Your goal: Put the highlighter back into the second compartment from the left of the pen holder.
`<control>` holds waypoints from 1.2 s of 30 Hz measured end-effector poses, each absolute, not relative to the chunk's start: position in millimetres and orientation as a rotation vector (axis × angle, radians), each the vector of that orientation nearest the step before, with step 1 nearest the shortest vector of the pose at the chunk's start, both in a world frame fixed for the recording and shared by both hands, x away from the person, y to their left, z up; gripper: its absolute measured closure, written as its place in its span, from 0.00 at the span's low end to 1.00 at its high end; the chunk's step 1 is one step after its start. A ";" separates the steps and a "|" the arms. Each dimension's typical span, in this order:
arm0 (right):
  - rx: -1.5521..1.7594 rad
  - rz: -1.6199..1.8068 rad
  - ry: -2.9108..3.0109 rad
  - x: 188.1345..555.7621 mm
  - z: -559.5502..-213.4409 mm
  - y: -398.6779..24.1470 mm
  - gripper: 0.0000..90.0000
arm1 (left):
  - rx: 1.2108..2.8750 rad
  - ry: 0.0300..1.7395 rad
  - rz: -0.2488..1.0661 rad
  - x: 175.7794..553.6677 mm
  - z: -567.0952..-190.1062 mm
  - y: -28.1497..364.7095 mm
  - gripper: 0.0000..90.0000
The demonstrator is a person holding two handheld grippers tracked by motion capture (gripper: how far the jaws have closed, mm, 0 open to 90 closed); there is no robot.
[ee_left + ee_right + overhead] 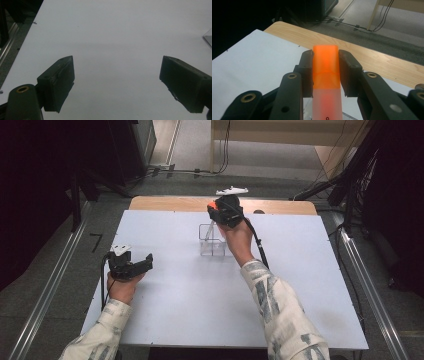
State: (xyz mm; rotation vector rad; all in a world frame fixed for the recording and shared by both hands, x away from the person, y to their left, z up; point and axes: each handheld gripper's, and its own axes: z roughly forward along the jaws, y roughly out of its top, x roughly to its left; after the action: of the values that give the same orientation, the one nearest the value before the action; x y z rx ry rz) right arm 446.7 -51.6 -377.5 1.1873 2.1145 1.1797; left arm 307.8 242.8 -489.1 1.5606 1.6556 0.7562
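White table (pixel 165 310): clear rack (pixel 206 239), orange-capped tube (pixel 325 67).

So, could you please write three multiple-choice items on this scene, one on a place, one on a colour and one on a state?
1. Where does the clear rack stand?
A. mid-table
B. on the floor
C. in the left hand

2. What colour is the cap of the tube in the right gripper?
A. blue
B. orange
C. green

3. How is the left gripper?
A. shut on a tube
B. shut on the rack
C. open, holding nothing

Key: 1 A, it sits on the white table; 2 B, the cap glows orange between the jaws; 3 C, bare table between wide jaws.
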 end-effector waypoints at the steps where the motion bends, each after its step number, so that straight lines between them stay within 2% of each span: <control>1: 1.188 1.182 2.114 447.3 -377.6 -51.6 0.72 | 1.563 1.654 0.757 307.8 -489.0 242.9 0.14; 36: 1.160 1.192 2.115 437.6 -377.4 -53.2 0.71 | 1.560 1.654 0.758 308.0 -489.0 243.1 0.14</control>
State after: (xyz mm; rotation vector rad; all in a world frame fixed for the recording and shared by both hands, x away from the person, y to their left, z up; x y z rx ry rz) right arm 437.6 -53.2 -377.4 1.1604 2.1154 1.1921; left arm 308.0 243.1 -489.0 1.5602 1.6540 0.7582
